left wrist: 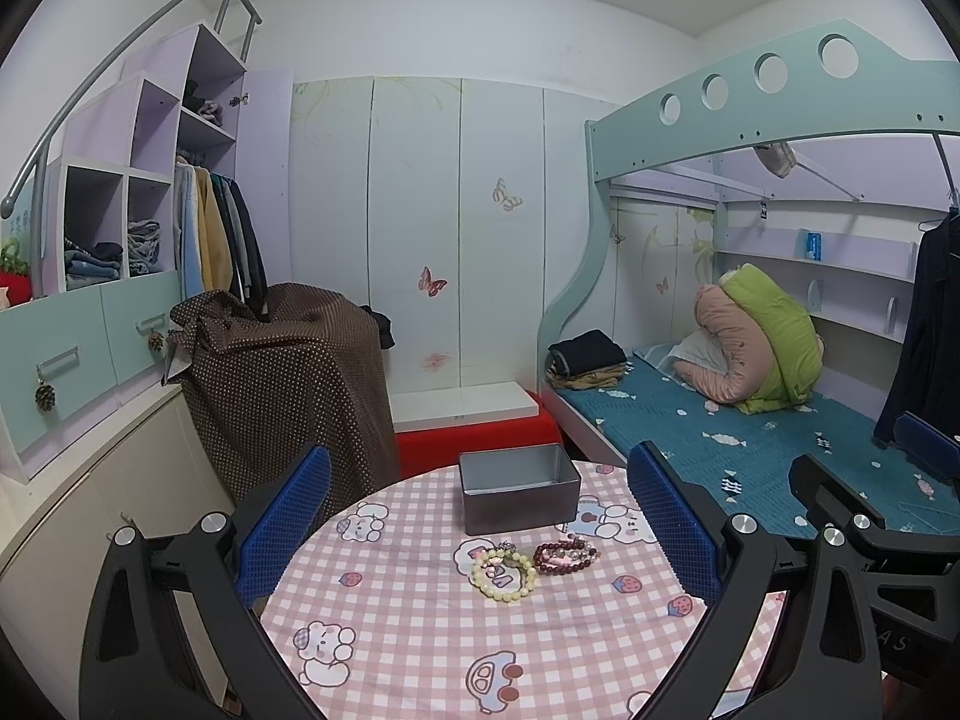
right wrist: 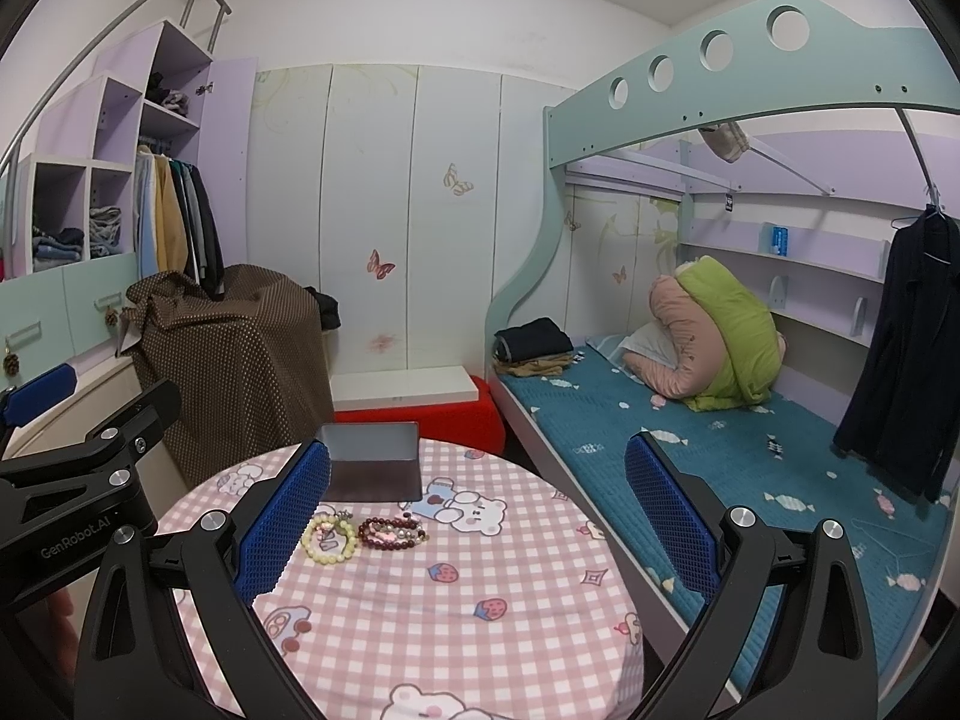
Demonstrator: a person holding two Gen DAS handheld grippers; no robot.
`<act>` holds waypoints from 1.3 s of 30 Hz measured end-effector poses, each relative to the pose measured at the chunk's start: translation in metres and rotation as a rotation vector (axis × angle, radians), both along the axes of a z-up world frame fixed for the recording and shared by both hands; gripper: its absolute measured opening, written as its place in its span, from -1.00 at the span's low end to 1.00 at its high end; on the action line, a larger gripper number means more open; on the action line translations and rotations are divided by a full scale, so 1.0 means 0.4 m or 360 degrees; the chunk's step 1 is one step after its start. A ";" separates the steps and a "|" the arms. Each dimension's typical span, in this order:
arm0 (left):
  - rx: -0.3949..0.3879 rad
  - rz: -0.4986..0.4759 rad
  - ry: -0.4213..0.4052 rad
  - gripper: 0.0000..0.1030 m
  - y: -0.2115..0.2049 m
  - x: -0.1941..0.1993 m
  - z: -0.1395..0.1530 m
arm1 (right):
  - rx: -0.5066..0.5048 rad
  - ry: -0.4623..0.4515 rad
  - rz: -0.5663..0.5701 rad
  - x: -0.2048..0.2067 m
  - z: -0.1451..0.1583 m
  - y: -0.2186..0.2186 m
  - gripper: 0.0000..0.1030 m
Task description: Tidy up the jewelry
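Right gripper's finger (right wrist: 288,516) hides the tin's (right wrist: 375,462) left corner.

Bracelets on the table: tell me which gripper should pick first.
Left. The bracelets lie centered between the open left gripper fingers; from the right gripper they sit off beside its left finger.

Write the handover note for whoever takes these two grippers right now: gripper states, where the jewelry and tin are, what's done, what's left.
Left gripper: open, empty, held above the table, aimed at the bracelets.
Right gripper: open, empty, held to the right of the left one.
Pale yellow bead bracelet and dark red bead bracelet lie side by side on the checked tablecloth, with a smaller beaded piece among them, just in front of the metal tin.
Tin is open; what shows of its inside looks empty.
Done: nothing is in the tin yet.
Left: pick up each piece and place it in the tin.
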State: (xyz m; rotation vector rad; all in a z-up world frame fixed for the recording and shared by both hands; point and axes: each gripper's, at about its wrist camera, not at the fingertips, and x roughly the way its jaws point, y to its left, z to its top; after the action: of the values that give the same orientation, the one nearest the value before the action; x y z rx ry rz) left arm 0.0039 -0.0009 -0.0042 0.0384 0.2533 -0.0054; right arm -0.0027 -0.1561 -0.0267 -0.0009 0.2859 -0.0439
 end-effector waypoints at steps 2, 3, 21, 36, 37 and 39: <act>0.0000 0.0000 -0.0003 0.87 0.000 0.000 0.000 | -0.0002 0.0000 -0.0001 0.001 0.000 0.000 0.86; 0.0001 -0.0001 0.0001 0.87 0.000 0.001 0.000 | -0.0002 0.0000 -0.0002 0.001 0.000 0.000 0.86; 0.0003 -0.0001 0.0038 0.87 0.000 0.042 -0.049 | 0.0002 0.0029 0.0007 0.050 -0.022 0.006 0.86; 0.0011 -0.0007 0.0136 0.87 0.011 0.126 -0.071 | 0.0015 0.0119 0.0010 0.125 -0.053 -0.010 0.86; 0.0012 -0.0008 0.0141 0.87 0.012 0.131 -0.074 | 0.0015 0.0127 0.0011 0.131 -0.055 -0.011 0.86; 0.0008 -0.0007 0.0159 0.87 0.014 0.145 -0.079 | 0.0015 0.0141 0.0011 0.141 -0.061 -0.011 0.86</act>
State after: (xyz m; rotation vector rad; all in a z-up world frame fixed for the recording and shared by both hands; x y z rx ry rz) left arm 0.0618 0.0049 -0.0358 0.0435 0.3534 -0.0108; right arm 0.0536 -0.1607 -0.0510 0.0053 0.3747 -0.0354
